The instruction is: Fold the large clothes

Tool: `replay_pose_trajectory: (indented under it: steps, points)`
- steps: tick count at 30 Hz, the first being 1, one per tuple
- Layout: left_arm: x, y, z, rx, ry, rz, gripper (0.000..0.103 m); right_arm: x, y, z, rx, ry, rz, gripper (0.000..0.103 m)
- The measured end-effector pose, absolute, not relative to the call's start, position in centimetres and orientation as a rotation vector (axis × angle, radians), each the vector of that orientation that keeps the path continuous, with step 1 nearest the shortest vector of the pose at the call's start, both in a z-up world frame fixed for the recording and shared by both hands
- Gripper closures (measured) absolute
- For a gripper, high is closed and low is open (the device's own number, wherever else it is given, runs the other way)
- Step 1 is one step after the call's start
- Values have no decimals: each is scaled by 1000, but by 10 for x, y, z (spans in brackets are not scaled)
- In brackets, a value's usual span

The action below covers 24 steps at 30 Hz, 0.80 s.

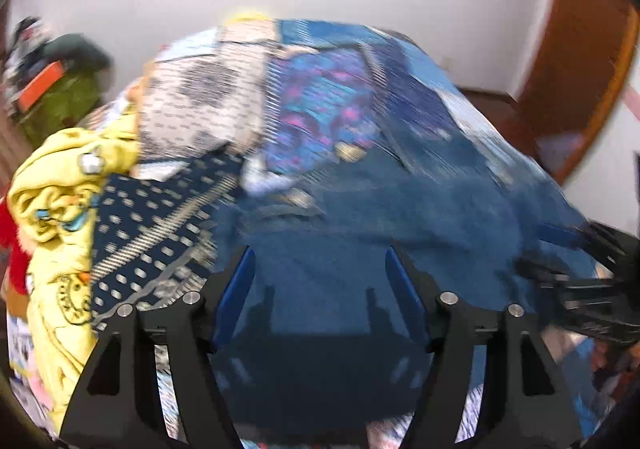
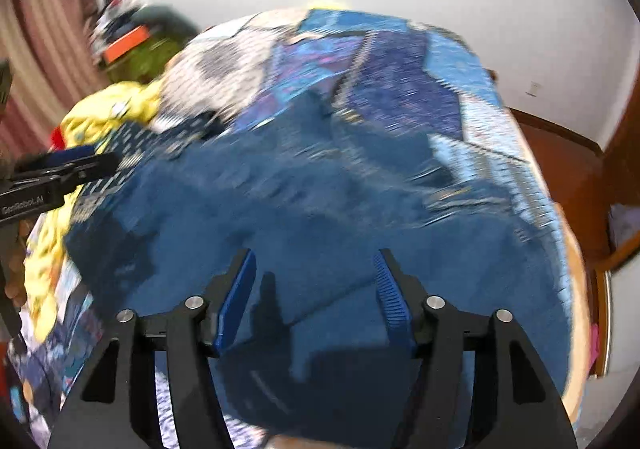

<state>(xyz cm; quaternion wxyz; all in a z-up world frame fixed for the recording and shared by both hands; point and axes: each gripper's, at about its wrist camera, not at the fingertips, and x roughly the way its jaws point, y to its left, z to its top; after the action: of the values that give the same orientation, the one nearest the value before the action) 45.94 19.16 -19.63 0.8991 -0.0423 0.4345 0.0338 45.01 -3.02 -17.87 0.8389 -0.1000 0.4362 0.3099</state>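
A large dark blue garment [image 1: 400,217] lies spread over the bed, blurred in both views, and it fills the middle of the right wrist view [image 2: 320,201]. My left gripper [image 1: 319,253] hangs over its near part, jaws apart, nothing pressed between the blue pads. My right gripper [image 2: 315,253] stands open the same way over the cloth. Each gripper shows in the other's view: the right one [image 1: 552,253] at the right edge, the left one [image 2: 100,161] at the left edge, both low over the garment.
The bed has a blue patchwork cover [image 2: 400,89]. A yellow printed cloth [image 1: 52,185], a navy dotted cloth [image 1: 148,233] and a white and grey cloth [image 1: 200,105] are heaped at the left. A green bag [image 2: 132,45] stands behind, and a wooden door [image 1: 580,69] at the right.
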Motion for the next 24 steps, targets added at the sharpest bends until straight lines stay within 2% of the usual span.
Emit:
replay_pose_trajectory:
  steps: [8, 12, 14, 16, 19, 24]
  points:
    - [445, 164, -248, -23, 1017, 13, 36, 430, -3, -211, -343, 965, 673, 46]
    - [434, 179, -262, -11, 1019, 43, 33, 440, -30, -216, -273, 991, 662, 30]
    - [424, 186, -260, 11, 1003, 83, 32, 443, -46, -213, -237, 984, 634, 30]
    - [416, 194, -261, 10, 995, 97, 20, 442, -61, -209, -276, 953, 577, 30]
    - [405, 206, -263, -19, 989, 127, 20, 444, -80, -210, -375, 941, 454, 30]
    - [382, 224, -258, -108, 952, 199, 20, 443, -133, -207, -277, 955, 389, 29]
